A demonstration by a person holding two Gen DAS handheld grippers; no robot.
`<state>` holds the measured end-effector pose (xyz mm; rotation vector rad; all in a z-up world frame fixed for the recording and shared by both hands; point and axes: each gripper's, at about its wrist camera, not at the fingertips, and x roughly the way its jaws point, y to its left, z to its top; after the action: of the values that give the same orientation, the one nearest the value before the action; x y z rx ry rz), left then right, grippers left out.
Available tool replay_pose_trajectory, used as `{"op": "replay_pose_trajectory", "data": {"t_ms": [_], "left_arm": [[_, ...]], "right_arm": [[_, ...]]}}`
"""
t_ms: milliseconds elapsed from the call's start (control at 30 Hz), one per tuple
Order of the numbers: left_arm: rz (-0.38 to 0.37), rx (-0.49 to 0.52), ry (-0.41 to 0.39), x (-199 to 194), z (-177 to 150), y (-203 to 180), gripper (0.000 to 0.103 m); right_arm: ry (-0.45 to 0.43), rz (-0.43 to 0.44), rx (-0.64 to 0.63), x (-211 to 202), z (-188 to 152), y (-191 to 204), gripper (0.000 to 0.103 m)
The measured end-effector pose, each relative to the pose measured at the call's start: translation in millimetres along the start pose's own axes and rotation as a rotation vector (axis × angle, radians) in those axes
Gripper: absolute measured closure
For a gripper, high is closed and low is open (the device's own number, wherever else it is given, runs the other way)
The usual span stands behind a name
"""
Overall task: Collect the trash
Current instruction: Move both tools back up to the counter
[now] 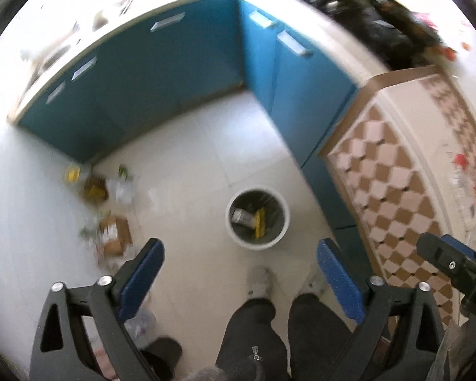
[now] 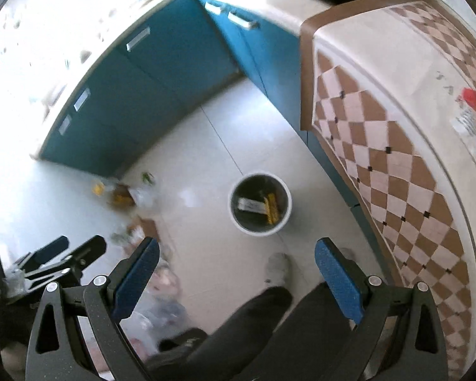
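The round white plastic waste bin (image 1: 257,218) stands on the pale tiled floor (image 1: 187,146) at the centre of both views, in the open corner between the blue cabinet fronts (image 1: 161,73), probably so it can be reached from either side. It already holds a whitish wrapper (image 1: 241,216) and a yellow packet (image 1: 261,224) leaning against its inner wall. The trash yet to be collected lies in a loose scatter of brown cardboard, clear plastic and yellow and green scraps (image 1: 106,212) at the left of the frame, against the end of the cabinets, well apart from the bin. More crumpled clear plastic (image 2: 161,304) lies at lower left in the right view, near the person's dark trouser legs (image 1: 282,333) and pale shoes.

The left tongs (image 1: 240,281) stand spread wide, blue pads (image 1: 142,277) far apart, with nothing between them and touching nothing (only floor and a shoe show in the gap). The right tongs (image 2: 236,281) are equally wide and empty. Both point steeply down from high above the floor, so the next piece, by my judgement, calls for a reach down toward the left scatter.
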<state>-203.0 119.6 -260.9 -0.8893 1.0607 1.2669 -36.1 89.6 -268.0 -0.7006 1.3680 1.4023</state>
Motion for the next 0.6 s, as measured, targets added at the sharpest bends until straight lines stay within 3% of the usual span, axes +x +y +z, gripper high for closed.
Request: {"op": "replay_pose_trajectory", "data": {"t_ms": [167,267,467,600], "left_arm": [[-0.046,0.18,-0.102,-33.9,31.7,-95.9,0.0],[-0.095,0.283,-0.122,-43.3,42.0,-164.3,0.0],[-0.225,0.578,-0.054,-38.8,25.0,-341.8,0.0],[-0.335,0.719,0.103,-13.9,-14.2,-441.6,0.001]], "right_arm": [[-0.129,0.025,0.12,-64.2,4.7,-51.3,0.003],[-0.212,-0.001,0.236,-107.8,-2.3,-109.8,0.003],[-0.307,-0.108,0.515,-180.0,-46.6,-251.2,0.003],[-0.329,-0.198,0.715,-211.9,-94.4,-348.9,0.003]]}}
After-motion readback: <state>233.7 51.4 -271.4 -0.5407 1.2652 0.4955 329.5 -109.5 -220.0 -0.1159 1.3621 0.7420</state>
